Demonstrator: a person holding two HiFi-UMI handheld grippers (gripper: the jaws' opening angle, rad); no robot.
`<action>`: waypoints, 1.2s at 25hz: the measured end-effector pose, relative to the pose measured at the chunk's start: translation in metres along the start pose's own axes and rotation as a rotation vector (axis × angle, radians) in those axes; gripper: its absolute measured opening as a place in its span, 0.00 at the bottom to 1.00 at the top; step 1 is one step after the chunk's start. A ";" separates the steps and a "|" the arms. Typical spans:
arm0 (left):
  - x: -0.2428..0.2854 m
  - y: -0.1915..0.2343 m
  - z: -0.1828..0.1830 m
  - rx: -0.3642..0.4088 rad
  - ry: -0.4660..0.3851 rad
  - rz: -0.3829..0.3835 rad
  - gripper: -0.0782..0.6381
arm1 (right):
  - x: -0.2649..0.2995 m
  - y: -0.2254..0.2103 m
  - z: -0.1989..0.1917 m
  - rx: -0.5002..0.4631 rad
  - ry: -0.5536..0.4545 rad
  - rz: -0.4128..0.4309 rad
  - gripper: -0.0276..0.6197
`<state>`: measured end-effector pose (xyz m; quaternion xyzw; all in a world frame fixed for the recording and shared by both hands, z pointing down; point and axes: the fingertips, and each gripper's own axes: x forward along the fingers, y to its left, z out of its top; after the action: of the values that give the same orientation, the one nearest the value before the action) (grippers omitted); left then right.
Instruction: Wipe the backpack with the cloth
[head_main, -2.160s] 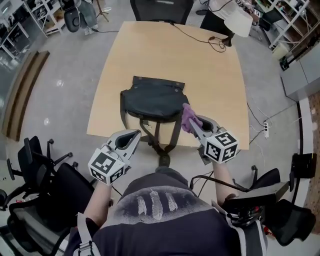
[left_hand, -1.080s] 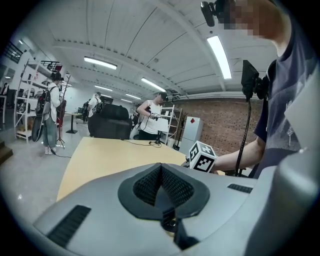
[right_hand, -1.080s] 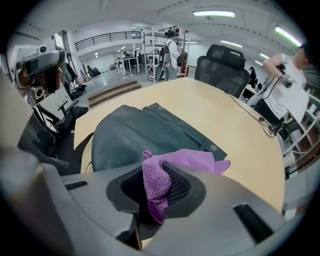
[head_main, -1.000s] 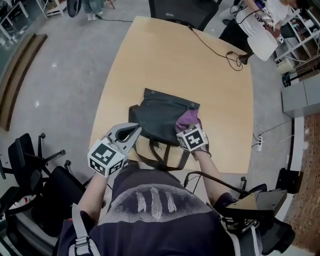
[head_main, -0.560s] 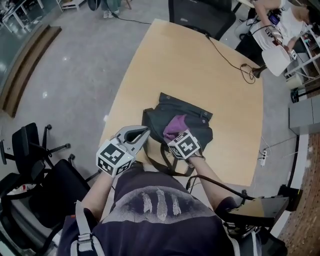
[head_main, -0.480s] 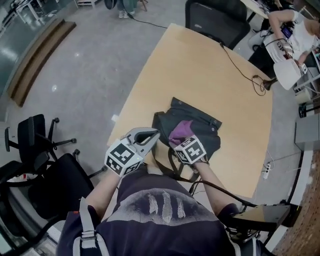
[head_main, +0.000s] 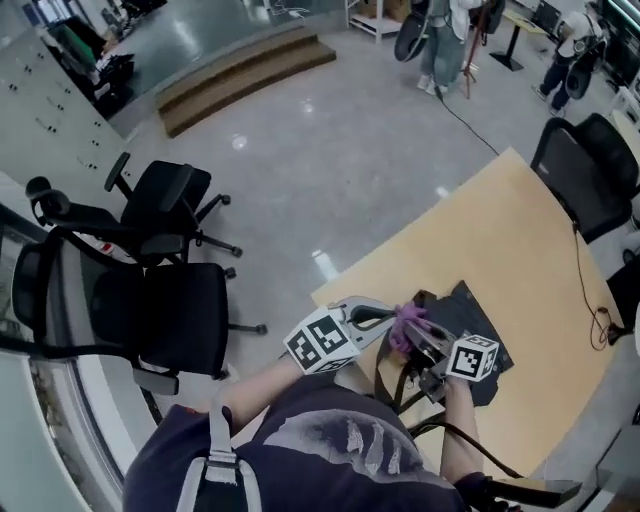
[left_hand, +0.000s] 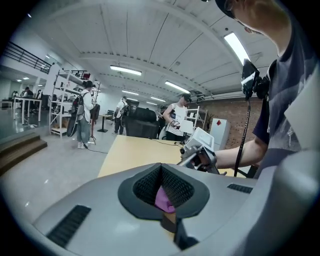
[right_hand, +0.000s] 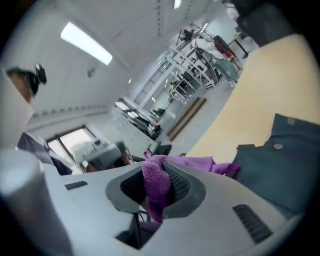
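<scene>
Your right claw (head_main: 418, 343) grips the purple cloth (head_main: 404, 324) at the tabletop's (head_main: 500, 230) near edge, with the backpack (head_main: 468, 318) just to its right and your left claw (head_main: 380, 318) closed beside the cloth.

Dark backpack (right_hand: 285, 165) flat on table (right_hand: 260, 95); purple cloth (right_hand: 192, 163) bunched, pinched in right gripper (right_hand: 159, 176).

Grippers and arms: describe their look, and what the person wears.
The left gripper and the right gripper both have smooth grey shells and black ribbed fingers. Each carries a cube of black-and-white square markers. The person wears a dark short-sleeved top with a pale print.
</scene>
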<state>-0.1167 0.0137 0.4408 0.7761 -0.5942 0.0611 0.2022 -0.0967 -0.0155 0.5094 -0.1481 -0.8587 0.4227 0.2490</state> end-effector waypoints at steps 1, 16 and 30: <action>-0.007 0.004 -0.002 -0.007 0.000 0.026 0.12 | 0.000 0.000 0.015 0.075 -0.062 0.043 0.13; -0.025 0.044 -0.021 -0.029 0.039 0.159 0.12 | 0.004 -0.186 0.034 -0.347 0.296 -0.627 0.13; 0.066 0.039 -0.007 0.045 0.074 -0.154 0.12 | -0.119 -0.219 0.019 -0.249 0.290 -0.923 0.13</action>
<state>-0.1336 -0.0512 0.4789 0.8210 -0.5234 0.0874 0.2108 -0.0177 -0.2145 0.6391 0.1617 -0.8351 0.1378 0.5074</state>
